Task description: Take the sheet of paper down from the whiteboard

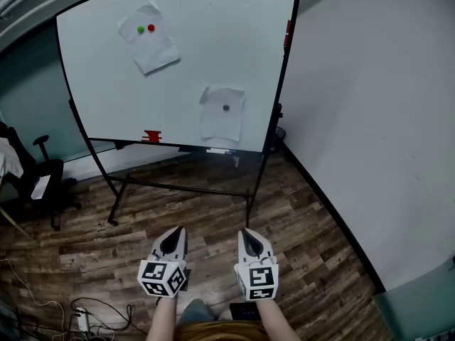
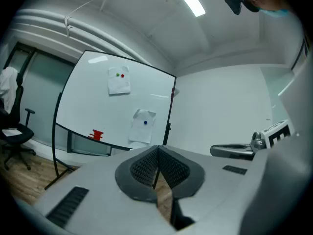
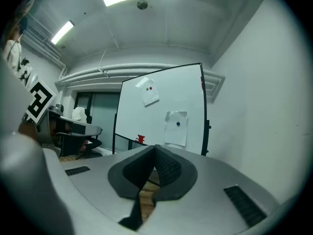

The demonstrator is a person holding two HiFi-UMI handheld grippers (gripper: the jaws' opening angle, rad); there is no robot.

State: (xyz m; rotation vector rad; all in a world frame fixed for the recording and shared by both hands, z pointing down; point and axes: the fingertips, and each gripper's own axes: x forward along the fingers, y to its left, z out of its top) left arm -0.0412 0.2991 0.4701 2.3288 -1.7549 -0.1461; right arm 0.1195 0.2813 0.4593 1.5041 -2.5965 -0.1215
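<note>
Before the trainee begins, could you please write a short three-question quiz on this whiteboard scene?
1. True or false: the upper sheet on the whiteboard is held by a green magnet and a red magnet.
2. The left gripper is: A) shut and empty; B) shut on a sheet; C) wide open.
3. How many magnets hold the lower sheet?
Key: 1 true; 2 A; 3 one.
</note>
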